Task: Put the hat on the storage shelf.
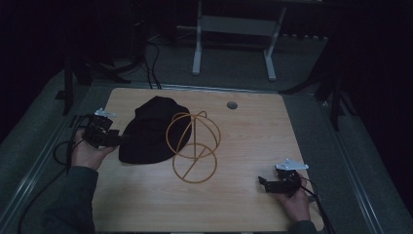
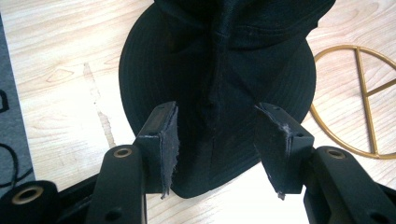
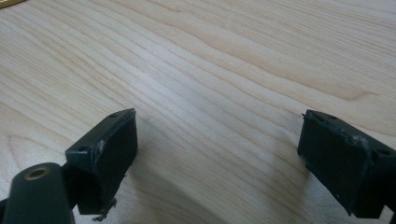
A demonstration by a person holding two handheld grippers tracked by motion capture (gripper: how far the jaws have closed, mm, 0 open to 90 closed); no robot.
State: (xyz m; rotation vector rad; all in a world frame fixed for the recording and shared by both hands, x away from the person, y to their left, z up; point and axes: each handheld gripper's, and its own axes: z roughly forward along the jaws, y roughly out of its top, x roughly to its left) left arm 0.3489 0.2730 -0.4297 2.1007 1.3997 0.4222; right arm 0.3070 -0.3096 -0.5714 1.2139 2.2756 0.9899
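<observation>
A black brimmed hat (image 1: 148,134) lies on the left half of the wooden table (image 1: 243,146). A gold wire stand (image 1: 193,146), made of rings and a flat round base, stands against the hat's right side. My left gripper (image 1: 117,139) sits at the hat's left edge, open, its jaws straddling the brim of the hat (image 2: 215,84) without closing on it. The stand's base ring (image 2: 359,102) shows to the right of the hat. My right gripper (image 1: 265,183) rests near the front right of the table, open, with bare wood between its jaws (image 3: 217,154).
A small round grommet hole (image 1: 232,105) sits near the table's far edge. A white desk frame (image 1: 234,39) stands on the floor beyond. Cables (image 1: 63,151) trail off the table's left side. Metal rails (image 1: 350,161) border the table.
</observation>
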